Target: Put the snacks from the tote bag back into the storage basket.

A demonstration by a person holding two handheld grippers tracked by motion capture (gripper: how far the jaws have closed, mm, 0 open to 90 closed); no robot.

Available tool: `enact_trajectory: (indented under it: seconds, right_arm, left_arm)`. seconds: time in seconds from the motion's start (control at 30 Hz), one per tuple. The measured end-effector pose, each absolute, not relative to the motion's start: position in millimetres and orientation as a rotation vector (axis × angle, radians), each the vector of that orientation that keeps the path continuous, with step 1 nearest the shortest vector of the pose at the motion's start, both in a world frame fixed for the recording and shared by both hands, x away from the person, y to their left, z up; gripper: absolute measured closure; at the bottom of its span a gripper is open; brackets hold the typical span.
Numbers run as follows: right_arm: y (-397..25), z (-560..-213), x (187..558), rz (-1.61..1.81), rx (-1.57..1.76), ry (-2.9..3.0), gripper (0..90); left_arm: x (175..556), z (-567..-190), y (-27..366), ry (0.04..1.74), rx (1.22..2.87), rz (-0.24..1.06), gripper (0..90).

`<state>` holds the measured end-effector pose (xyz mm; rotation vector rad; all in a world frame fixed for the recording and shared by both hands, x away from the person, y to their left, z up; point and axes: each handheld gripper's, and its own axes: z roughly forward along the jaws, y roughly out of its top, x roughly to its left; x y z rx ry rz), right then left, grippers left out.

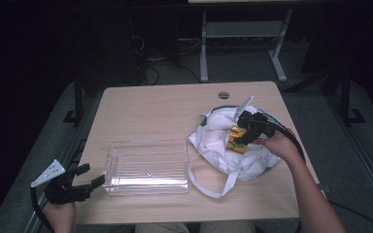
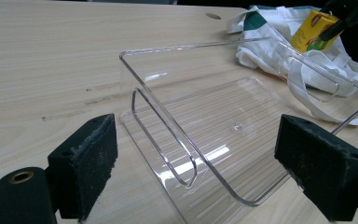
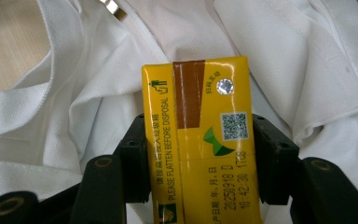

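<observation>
- My right gripper [image 1: 243,132] is clamped on the yellow drink carton [image 3: 205,140], one jaw on each long side, so it cannot twist as I lift it.
- The carton sits just above the white cloth bag [image 1: 223,145] on the right of the counter [image 1: 150,111]; I judge I am pulling it out of the bag.
- My left gripper [image 1: 85,177] hovers off the counter's left edge with its jaws spread wide and nothing between them.
- It faces the short end of the clear plastic tray [image 1: 148,167], probably ready to steady it.
- The tray lies empty and open-topped near the bag, touched by one of its straps, a likely place for the carton.
</observation>
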<state>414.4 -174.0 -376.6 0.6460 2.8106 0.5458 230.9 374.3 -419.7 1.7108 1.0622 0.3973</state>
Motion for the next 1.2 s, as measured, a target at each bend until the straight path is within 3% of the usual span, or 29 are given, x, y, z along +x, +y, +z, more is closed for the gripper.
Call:
enact_trajectory:
  seconds: [1.2]
  right_arm:
    - [-175.1,-362.4,414.0,0.588,0.689,2.778,51.1]
  left_arm:
    - [230.6,-420.0,375.7,1.072,1.696,0.391,12.8]
